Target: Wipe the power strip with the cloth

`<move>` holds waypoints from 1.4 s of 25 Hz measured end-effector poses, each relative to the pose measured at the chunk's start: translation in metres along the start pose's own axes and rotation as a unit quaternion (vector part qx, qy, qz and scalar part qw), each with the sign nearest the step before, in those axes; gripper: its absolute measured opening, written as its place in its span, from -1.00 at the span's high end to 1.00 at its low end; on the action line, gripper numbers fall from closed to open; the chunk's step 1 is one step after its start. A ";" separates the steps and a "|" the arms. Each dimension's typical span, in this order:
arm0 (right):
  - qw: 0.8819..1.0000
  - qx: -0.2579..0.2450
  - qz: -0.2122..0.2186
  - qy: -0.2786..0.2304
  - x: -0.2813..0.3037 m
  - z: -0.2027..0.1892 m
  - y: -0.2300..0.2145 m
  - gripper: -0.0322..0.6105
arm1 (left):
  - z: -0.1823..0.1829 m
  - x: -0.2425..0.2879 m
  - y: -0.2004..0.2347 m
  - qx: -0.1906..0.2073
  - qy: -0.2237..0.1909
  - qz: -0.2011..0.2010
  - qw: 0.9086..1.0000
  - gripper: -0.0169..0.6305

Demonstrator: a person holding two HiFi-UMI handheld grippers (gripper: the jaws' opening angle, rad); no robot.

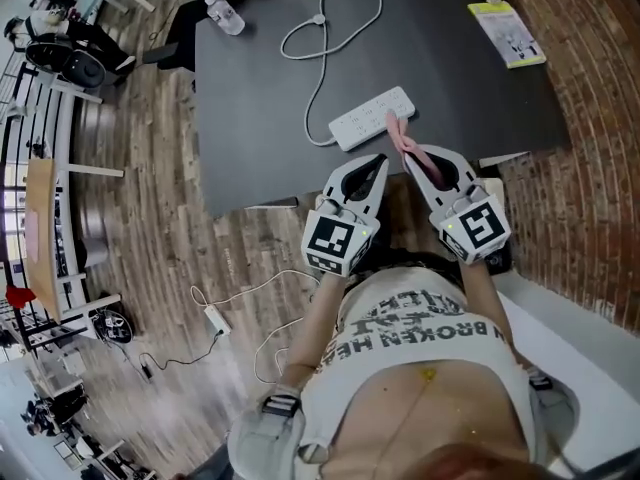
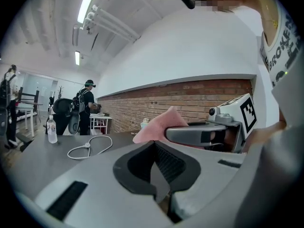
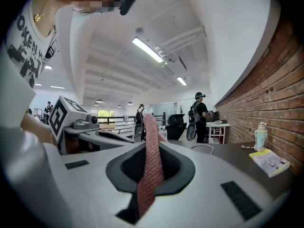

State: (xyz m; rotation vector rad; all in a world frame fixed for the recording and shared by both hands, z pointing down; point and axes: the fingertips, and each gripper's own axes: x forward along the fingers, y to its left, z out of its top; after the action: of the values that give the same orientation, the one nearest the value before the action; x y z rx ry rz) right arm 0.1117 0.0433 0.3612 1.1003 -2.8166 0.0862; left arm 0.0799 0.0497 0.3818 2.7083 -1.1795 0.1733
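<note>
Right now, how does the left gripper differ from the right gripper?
The right gripper is shut on the pink cloth, which sticks out ahead of its fingers; the left gripper is shut and empty. The left gripper's cube and the right gripper's cube bear different marker patterns. Both point toward the power strip.

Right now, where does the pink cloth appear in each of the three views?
Head view: the pink cloth is right of centre, sticking out of the right gripper toward the power strip.
Left gripper view: the pink cloth is just right of centre, at mid-height.
Right gripper view: the pink cloth is at lower centre, clamped between the jaws.
Shared landmark: the brick wall.
</note>
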 end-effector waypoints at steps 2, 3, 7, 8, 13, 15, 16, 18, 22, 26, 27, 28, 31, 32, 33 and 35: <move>1.000 0.000 0.000 0.003 0.028 0.002 -0.006 0.85 | 0.004 0.009 0.026 0.000 0.005 -0.008 1.000 0.92; 1.000 0.001 0.000 0.004 0.040 0.003 -0.008 0.85 | 0.005 0.012 0.036 0.001 0.006 -0.010 1.000 0.92; 1.000 0.001 0.008 0.013 0.075 0.000 -0.013 0.85 | 0.011 0.020 0.065 0.001 -0.001 -0.011 1.000 0.92; 1.000 0.001 0.010 0.014 0.082 -0.001 -0.014 0.85 | 0.012 0.022 0.070 -0.001 -0.002 -0.010 1.000 0.92; 0.999 0.002 0.030 0.018 0.105 -0.001 -0.012 0.85 | 0.012 0.021 0.085 -0.004 -0.005 0.000 1.000 0.92; 0.999 0.002 0.041 0.019 0.111 -0.001 -0.011 0.85 | 0.013 0.021 0.089 -0.005 -0.006 0.009 1.000 0.92; 0.999 0.002 0.047 0.020 0.115 0.000 -0.011 0.85 | 0.013 0.021 0.092 -0.005 -0.006 0.014 1.000 0.92; 0.998 0.000 0.059 0.022 0.122 0.000 -0.011 0.85 | 0.014 0.022 0.097 -0.006 -0.006 0.023 1.000 0.92; 0.996 -0.010 0.083 0.029 0.134 0.000 -0.011 0.85 | 0.015 0.023 0.107 -0.011 -0.010 0.043 0.999 0.92; 0.995 -0.013 0.090 0.041 0.149 -0.007 -0.018 0.85 | 0.009 0.030 0.118 -0.016 -0.005 0.048 0.999 0.92; 0.994 -0.012 0.095 0.043 0.153 -0.009 -0.019 0.85 | 0.006 0.031 0.121 -0.018 -0.003 0.049 0.999 0.92; 0.994 -0.012 0.099 0.047 0.156 -0.012 -0.019 0.85 | 0.003 0.031 0.124 -0.020 0.000 0.050 0.999 0.92; 0.992 -0.016 0.106 0.062 0.162 -0.021 -0.019 0.85 | -0.006 0.029 0.131 -0.027 0.009 0.058 0.998 0.92; 0.992 -0.017 0.108 0.066 0.164 -0.024 -0.019 0.85 | -0.011 0.028 0.133 -0.030 0.012 0.062 0.998 0.92; 0.991 -0.018 0.110 0.071 0.165 -0.028 -0.019 0.85 | -0.017 0.027 0.135 -0.033 0.017 0.066 0.997 0.92; 0.990 -0.019 0.116 0.083 0.168 -0.036 -0.019 0.85 | -0.032 0.026 0.140 -0.038 0.034 0.075 0.996 0.92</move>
State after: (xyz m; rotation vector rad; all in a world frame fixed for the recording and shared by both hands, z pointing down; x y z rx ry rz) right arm 0.0047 -0.0801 0.4190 0.7184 -2.7691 0.1374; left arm -0.0065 -0.0554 0.4343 2.5277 -1.3416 0.2328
